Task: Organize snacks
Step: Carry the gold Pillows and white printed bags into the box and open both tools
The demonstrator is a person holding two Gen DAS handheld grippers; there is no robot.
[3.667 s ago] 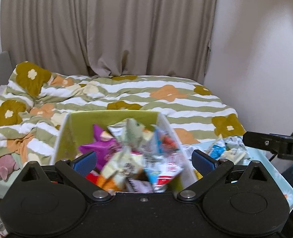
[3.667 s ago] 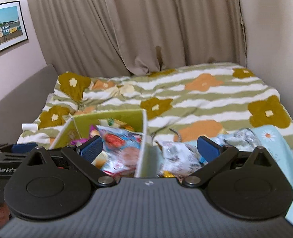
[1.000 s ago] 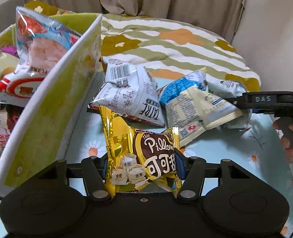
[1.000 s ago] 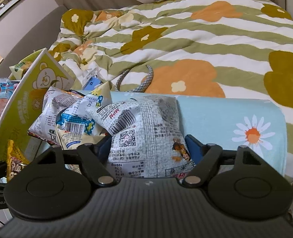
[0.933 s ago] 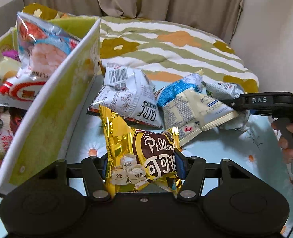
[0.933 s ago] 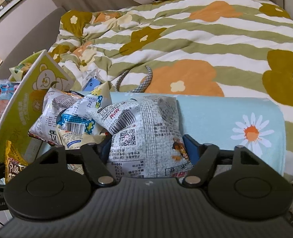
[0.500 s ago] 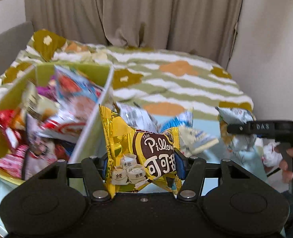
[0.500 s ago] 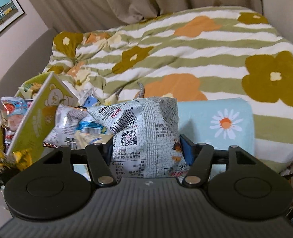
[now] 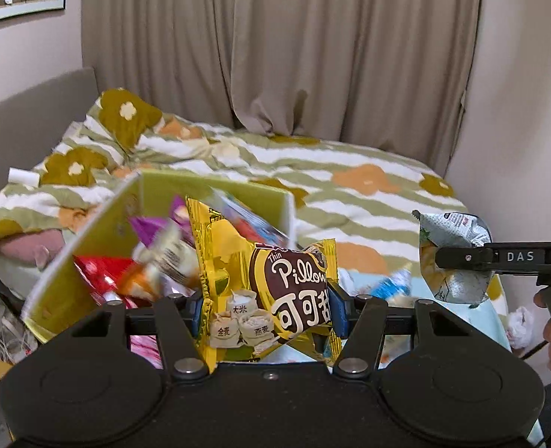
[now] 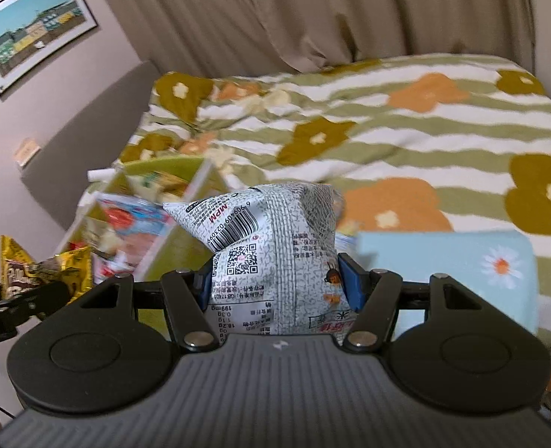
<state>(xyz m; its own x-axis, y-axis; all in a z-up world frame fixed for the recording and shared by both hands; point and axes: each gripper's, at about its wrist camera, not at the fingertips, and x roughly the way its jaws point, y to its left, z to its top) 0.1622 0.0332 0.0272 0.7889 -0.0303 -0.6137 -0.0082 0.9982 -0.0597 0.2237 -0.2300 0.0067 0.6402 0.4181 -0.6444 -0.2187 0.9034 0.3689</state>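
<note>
My left gripper [image 9: 268,310] is shut on a gold and brown Pillow snack packet [image 9: 264,283] and holds it up in the air near the front of the yellow-green snack box [image 9: 66,272], which is full of several packets. My right gripper [image 10: 275,283] is shut on a grey-white printed snack bag [image 10: 275,246], lifted above the light blue daisy cloth [image 10: 462,261]. The right gripper and its bag [image 9: 454,257] show at the right of the left wrist view. The gold packet [image 10: 36,268] shows at the left of the right wrist view.
The box [image 10: 178,246] and blue cloth lie on a bed with a green striped flower quilt [image 9: 350,186]. A few loose packets [image 9: 391,283] remain on the cloth. Curtains [image 9: 275,56] hang behind; a grey headboard [image 9: 33,119] is at left.
Both grippers closed on their packets about a second ago and have since lifted them off the cloth. The left one swung left toward the box; the right one rose too.
</note>
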